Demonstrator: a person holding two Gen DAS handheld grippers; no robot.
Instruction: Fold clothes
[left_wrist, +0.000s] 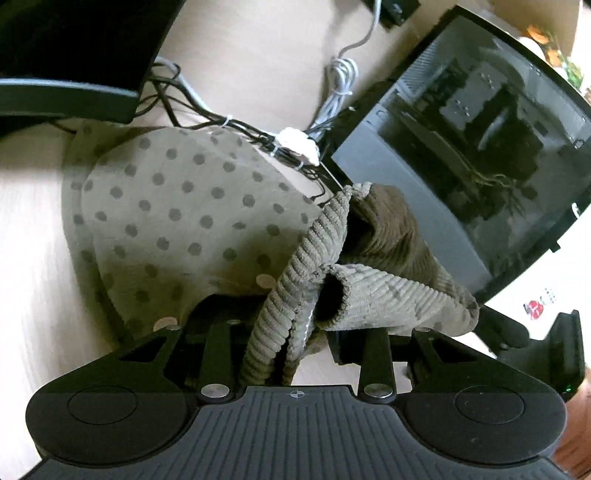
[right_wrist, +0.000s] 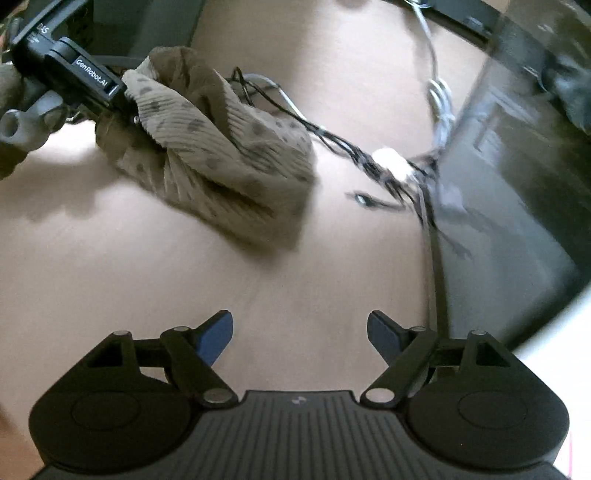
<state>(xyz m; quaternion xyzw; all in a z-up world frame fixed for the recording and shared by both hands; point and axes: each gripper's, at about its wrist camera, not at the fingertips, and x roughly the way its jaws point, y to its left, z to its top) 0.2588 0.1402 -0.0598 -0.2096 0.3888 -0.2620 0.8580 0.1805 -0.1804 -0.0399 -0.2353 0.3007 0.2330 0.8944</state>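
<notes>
Fold barely begun, judging by the lie of the cloth. Spotted olive-brown ribbed garment bunched in a loose heap on the pale tabletop, no flat panel and no clean crease anywhere to be seen. Left gripper clamped on a thick doubled edge of that garment, jaws drawn narrow around the ribbed folds, cloth spilling out over both sides and hiding the pads. In the right wrist view, the same tool seen reaching in at the garment's far left corner, a hand behind it. Right gripper empty, jaws spread wide, blue pads bare, hovering over open tabletop on the near side of the garment and well apart from it. Tangle of dark cables with a white tie lying just beside the garment's right edge, some strands touching or running under the cloth; exact contact hard to tell through the blur. Dark glass-fronted case standing beyond the cables, right of the garment. Left to do, most likely: spreading the cloth flat clear of the cables, taking a second corner with the free jaws, then the actual folding over and squaring up. Snagging a cable while dragging the cloth a plausible risk.
</notes>
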